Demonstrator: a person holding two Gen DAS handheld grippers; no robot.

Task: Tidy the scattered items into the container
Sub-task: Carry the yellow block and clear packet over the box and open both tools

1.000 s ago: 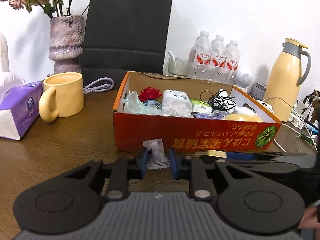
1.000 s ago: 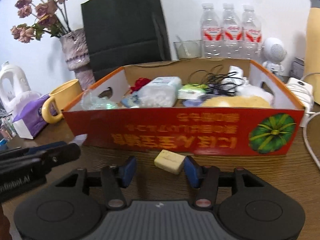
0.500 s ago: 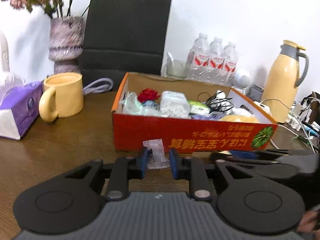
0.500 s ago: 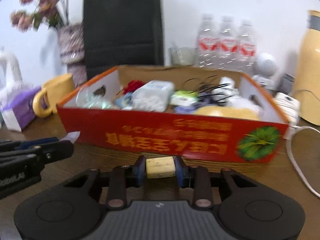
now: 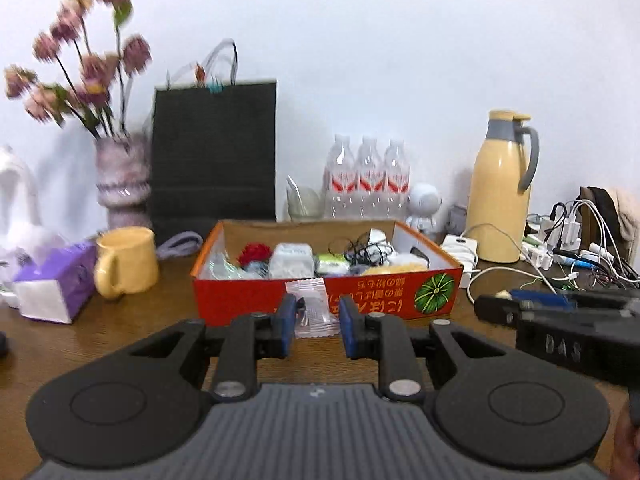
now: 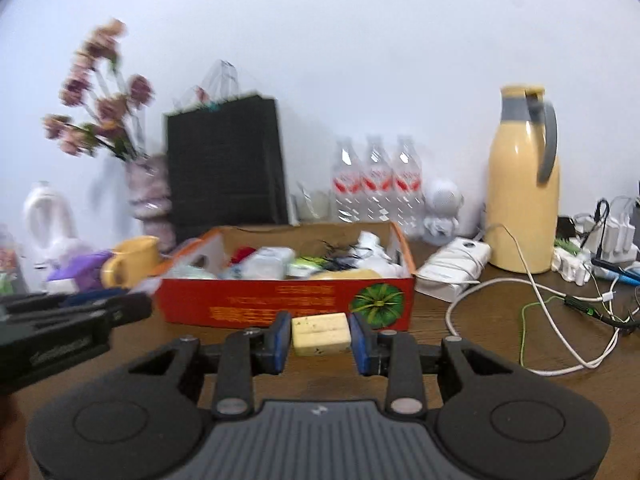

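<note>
Between the blue pads of our left gripper sits a small clear packet, thin crinkled plastic, and the jaws are closed narrow on it. Our right gripper has just been closing its jaws, and they now hold a pale yellow block, rectangular, with rounded edges and small dark specks. Both things are held in the air in front of the red cardboard box, not yet inside it. This box is low and open, with a green round print on its front wall, and it is already full of soft and mixed things: a red flower, a white plastic case, black thin cables.

We see a dark brown wooden surface with fine grain, and a plain white wall behind. Near the box stand a yellow mug, a purple tissue pack, a rough vase with dry flowers, a black paper bag, three water bottles and a yellow thermos jug. White cables lie loose at the right.
</note>
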